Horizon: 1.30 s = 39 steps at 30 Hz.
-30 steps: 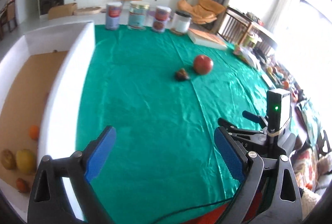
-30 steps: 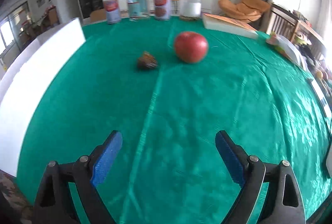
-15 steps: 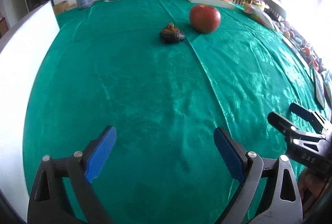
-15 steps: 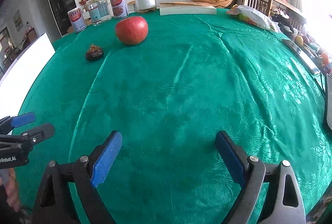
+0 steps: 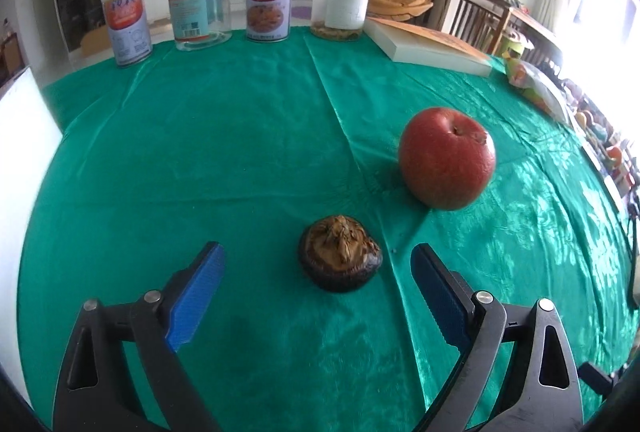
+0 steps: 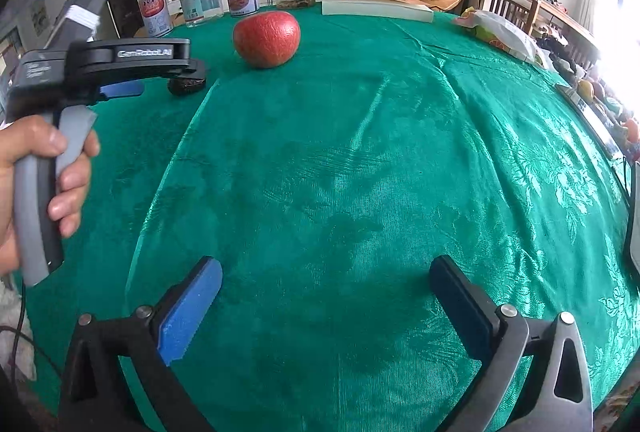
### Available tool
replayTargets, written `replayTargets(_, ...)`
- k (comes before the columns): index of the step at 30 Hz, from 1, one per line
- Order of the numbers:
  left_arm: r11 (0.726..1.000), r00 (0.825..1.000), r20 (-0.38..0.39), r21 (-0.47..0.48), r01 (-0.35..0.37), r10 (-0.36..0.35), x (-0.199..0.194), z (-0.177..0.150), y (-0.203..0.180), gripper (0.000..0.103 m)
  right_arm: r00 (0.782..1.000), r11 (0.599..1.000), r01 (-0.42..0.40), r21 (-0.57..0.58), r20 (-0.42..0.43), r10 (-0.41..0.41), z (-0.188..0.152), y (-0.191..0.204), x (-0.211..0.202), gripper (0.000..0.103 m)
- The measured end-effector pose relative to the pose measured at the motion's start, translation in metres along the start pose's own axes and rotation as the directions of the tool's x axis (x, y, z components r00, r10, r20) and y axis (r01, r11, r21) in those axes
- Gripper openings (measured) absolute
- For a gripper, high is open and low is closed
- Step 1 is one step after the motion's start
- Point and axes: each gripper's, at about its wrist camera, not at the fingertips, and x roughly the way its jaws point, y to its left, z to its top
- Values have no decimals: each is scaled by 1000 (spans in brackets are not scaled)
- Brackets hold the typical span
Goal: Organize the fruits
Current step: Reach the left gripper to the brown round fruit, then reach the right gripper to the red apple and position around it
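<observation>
Dark dried fruit (image 5: 340, 258), perhaps mangosteen, now nearer left gripper (image 5: 316, 286) | both jaws spread

In the right wrist view the left gripper (image 6: 132, 81) hides most of the dark fruit (image 6: 187, 86), and the hand (image 6: 38, 167) is cut off at the left edge. The white box (image 5: 24, 119) is cropped likewise, and window glare washes out the clutter (image 5: 600, 135) far right.

A green cloth (image 5: 240, 151) covers the bench. Along its far edge stand two cans (image 5: 126, 29) (image 5: 269, 0), two clear jars (image 5: 199, 4) (image 5: 341, 4) and a flat book (image 5: 430, 47).
</observation>
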Motion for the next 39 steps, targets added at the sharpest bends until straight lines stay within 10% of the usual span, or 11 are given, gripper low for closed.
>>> replayTargets(4,998,999,33,59,-24,22,2,1,-6,46,1000,1000,-1,1,0,1,0,0,0,103)
replayTargets(17,996,999,-49,89,-11,16,-87,-93,46,45,1000,1000,3,-3,-2,-3,0,0,0,103)
replayTargets(19,995,999,-33,97,-9,12,-93,-111,53,49,1000,1000,6,-5,-2,-6,0,1,0,103)
replayTargets(23,996,997,-53,71,-51,55,-98,-126,67,94,1000,1000,1,-1,0,-1,0,0,0,103)
replayTargets(39,996,996,-30,26,-82,83,-98,-133,74,103,1000,1000,4,-10,-16,-4,2,0,1,103)
